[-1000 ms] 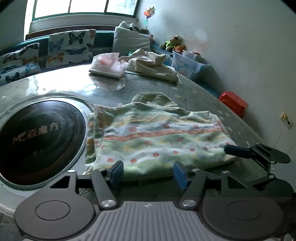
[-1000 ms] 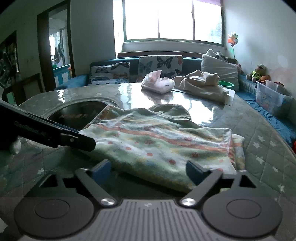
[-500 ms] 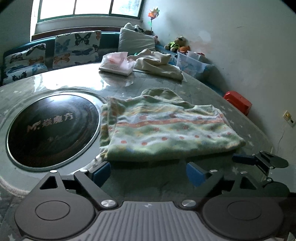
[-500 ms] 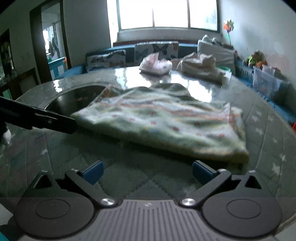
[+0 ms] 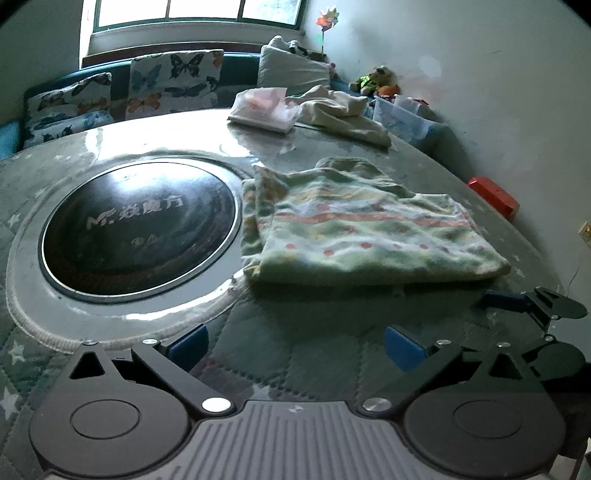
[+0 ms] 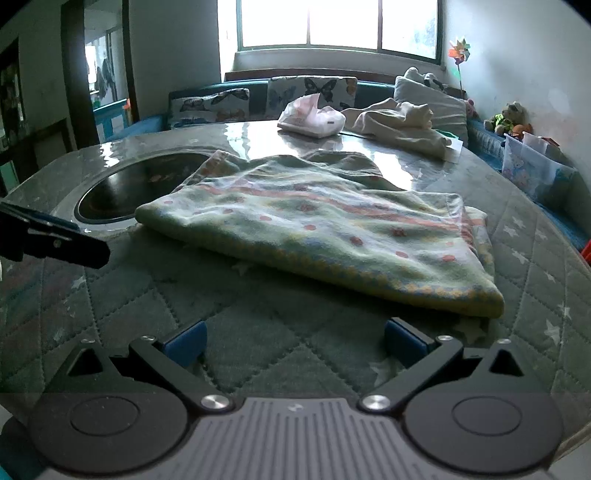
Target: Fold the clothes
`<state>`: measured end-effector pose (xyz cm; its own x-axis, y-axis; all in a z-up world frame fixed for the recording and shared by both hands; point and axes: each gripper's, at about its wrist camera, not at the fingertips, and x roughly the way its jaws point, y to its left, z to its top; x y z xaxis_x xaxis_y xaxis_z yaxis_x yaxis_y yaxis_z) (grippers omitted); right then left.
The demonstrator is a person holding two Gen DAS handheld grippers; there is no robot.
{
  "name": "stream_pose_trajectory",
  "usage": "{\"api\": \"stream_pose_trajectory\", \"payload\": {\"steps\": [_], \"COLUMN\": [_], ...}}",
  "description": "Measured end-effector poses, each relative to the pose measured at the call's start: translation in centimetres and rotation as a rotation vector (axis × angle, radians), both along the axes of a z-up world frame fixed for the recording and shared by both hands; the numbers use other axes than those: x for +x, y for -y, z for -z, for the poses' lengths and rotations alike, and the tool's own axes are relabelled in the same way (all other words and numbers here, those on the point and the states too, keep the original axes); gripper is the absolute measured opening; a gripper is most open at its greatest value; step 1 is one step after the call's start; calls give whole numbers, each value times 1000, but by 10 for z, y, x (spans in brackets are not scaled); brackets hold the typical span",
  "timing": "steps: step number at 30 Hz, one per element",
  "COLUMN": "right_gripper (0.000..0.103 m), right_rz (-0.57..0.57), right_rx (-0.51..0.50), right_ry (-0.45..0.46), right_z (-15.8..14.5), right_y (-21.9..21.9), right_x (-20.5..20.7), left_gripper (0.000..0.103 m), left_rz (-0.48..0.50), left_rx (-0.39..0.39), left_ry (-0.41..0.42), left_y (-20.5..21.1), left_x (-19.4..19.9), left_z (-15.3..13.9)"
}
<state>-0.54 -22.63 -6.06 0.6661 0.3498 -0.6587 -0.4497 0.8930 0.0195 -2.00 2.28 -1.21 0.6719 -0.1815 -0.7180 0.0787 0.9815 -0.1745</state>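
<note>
A round table under a quilted green star-print cover (image 5: 303,354) carries a folded fleece garment, pale green with pink dots and stripes (image 5: 362,236), lying flat. It sits at twelve o'clock from the left gripper (image 5: 295,341), whose jaws are opening with nothing between them, and likewise ahead of the wide, empty right gripper (image 6: 295,341).

Dim rm; window (image 6: 338,24) backlight, tabletop (image 5: 122,136) glare, fisheye edges.

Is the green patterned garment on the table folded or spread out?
Folded: the garment lies doubled in layers, with stacked edges showing at its side.
</note>
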Motion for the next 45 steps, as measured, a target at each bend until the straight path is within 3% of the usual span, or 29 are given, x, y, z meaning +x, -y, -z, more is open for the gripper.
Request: {"api": "stream_pose_trajectory", "payload": {"steps": [12, 45], "right_gripper": [103, 103], "right_rz": [6, 25], "right_rx": [-22, -10], "right_ry": [-15, 9], "right_z": [-1, 1], "right_y": [-3, -5], "right_x": [2, -1], "left_gripper": [103, 103], "left_rz": [-27, -68], "left_rx": [-16, 8], "left_ry": [-49, -45], "left_y": [-5, 1], "left_x": [-5, -7], "left_z": [11, 5]}}
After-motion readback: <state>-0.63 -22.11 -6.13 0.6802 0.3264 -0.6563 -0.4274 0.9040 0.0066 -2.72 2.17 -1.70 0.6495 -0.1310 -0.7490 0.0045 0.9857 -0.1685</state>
